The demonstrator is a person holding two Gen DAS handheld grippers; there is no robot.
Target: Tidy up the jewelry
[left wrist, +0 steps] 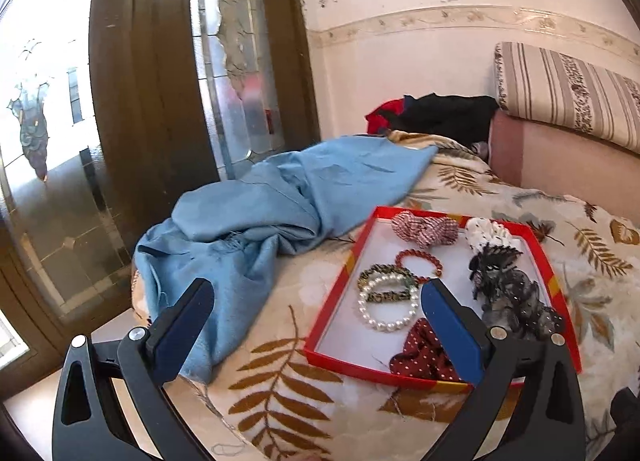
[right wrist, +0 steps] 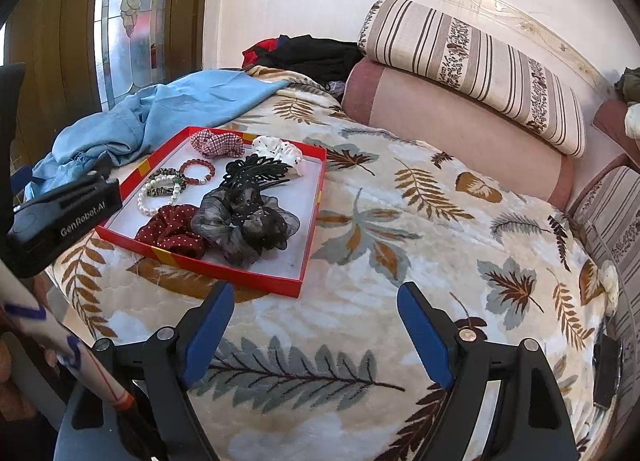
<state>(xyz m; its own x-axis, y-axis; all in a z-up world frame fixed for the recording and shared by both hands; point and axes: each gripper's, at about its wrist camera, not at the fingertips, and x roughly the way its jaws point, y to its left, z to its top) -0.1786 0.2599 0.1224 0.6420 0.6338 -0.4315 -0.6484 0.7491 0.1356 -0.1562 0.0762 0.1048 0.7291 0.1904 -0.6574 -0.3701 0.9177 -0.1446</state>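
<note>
Left gripper (left wrist: 316,303) has its jaws spread wide with nothing between them but blanket and a bit of blue cloth; its right finger (left wrist: 452,333) sits in front of the near part of the red tray (left wrist: 344,269), partly hiding the dark red dotted scrunchie (left wrist: 420,353) there. Just past that fingertip is the pearl bracelet (left wrist: 386,307), overlapping a leopard-print band (left wrist: 380,275), and beyond those a red bead bracelet (left wrist: 420,263); further back in the tray are a red-and-white checked scrunchie (left wrist: 424,227) and a white dotted scrunchie (left wrist: 490,235); on the tray's right side, a black claw clip (left wrist: 494,261) lies on a grey sheer scrunchie (left wrist: 516,305). Off the left fingertip, a crumpled blue cloth (left wrist: 280,201) spreads away across the bed.

Right gripper (right wrist: 316,301) is also released, jaws wide apart and empty, hovering over the leaf-print blanket (right wrist: 400,229); the tray (right wrist: 312,213) sits ahead and left of its left finger (right wrist: 208,337), all the jewelry and hair bits inside it. The left gripper's body (right wrist: 64,217) shows at the tray's left edge; far ahead and to the right, a striped cushion (right wrist: 472,69) rests on a pink bolster (right wrist: 452,133) by the wall.
</note>
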